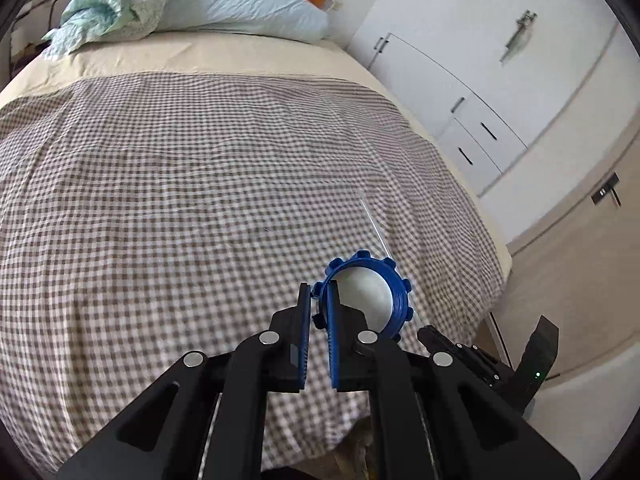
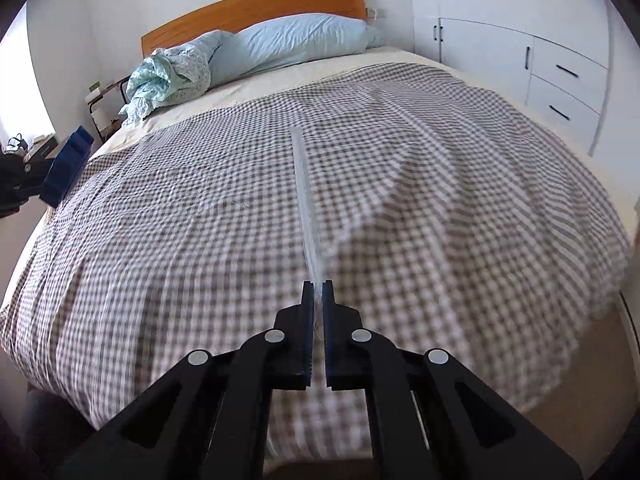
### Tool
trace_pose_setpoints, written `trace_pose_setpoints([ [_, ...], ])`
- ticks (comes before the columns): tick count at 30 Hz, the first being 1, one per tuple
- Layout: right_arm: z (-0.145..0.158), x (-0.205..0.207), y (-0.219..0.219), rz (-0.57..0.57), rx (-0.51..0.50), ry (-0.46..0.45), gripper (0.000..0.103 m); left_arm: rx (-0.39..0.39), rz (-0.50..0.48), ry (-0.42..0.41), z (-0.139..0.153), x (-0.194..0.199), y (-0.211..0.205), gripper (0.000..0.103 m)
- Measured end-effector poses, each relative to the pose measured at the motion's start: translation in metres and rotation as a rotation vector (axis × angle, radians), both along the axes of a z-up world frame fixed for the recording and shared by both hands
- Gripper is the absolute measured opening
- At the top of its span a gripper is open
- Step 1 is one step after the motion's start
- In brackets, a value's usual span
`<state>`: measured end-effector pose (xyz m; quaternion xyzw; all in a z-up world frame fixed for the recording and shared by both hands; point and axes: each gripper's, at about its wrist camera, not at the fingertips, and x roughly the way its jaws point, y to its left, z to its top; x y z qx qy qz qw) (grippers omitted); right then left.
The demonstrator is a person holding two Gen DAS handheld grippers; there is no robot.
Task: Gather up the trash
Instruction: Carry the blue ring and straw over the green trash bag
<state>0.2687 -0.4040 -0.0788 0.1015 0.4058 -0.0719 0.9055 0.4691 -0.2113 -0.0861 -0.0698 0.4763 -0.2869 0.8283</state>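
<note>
My left gripper (image 1: 319, 292) is shut on the rim of a blue notched lid (image 1: 396, 280) with a white inside, held above the checked blanket (image 1: 180, 200). My right gripper (image 2: 317, 285) is shut on a thin clear plastic strip (image 2: 303, 184) that sticks out forward over the bed. In the left wrist view the same clear plastic strip (image 1: 374, 228) runs up from the right gripper (image 1: 425, 330) at the lower right. The left gripper (image 2: 70, 164) shows its blue pads at the left edge of the right wrist view; the lid is hidden there.
A bed with a brown-and-white checked blanket (image 2: 440, 200) fills both views. Pale blue pillows (image 2: 304, 40) and crumpled green cloth (image 2: 160, 80) lie by the wooden headboard (image 2: 256, 4). White wardrobe drawers (image 2: 564, 92) stand right; a bedside shelf (image 2: 100, 96) stands left.
</note>
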Motion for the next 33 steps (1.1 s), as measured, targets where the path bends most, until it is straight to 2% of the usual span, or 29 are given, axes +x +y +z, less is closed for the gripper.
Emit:
trace_pose_setpoints([
  [3, 0.01, -0.082, -0.03, -0.065, -0.012, 0.038, 0.004, 0.002, -0.111, -0.003, 0.001, -0.048, -0.033, 0.005],
  [6, -0.003, -0.167, -0.056, -0.13, -0.012, 0.149, 0.004, 0.009, -0.227, 0.019, -0.015, -0.101, -0.069, 0.005],
  [9, -0.048, -0.253, -0.069, -0.181, -0.014, 0.333, 0.004, 0.042, -0.32, 0.055, -0.042, -0.14, -0.104, 0.005],
  [12, -0.102, -0.334, -0.075, -0.262, 0.04, 0.516, 0.004, 0.119, -0.388, 0.12, -0.078, -0.168, -0.137, 0.005],
  [16, -0.142, -0.407, -0.06, -0.321, 0.118, 0.662, 0.004, 0.209, -0.431, 0.155, -0.112, -0.188, -0.16, 0.005],
  [20, -0.164, -0.441, -0.05, -0.361, 0.133, 0.779, 0.004, 0.239, -0.475, 0.193, -0.133, -0.196, -0.17, 0.005],
  [24, -0.18, -0.442, -0.057, -0.392, 0.135, 0.856, 0.004, 0.265, -0.504, 0.221, -0.148, -0.198, -0.178, 0.005],
  [30, -0.193, -0.431, -0.068, -0.44, 0.069, 0.917, 0.004, 0.296, -0.552, 0.249, -0.167, -0.207, -0.184, 0.005],
  [33, -0.183, -0.421, -0.072, -0.462, 0.064, 0.877, 0.004, 0.305, -0.564, 0.27, -0.177, -0.21, -0.184, 0.005],
])
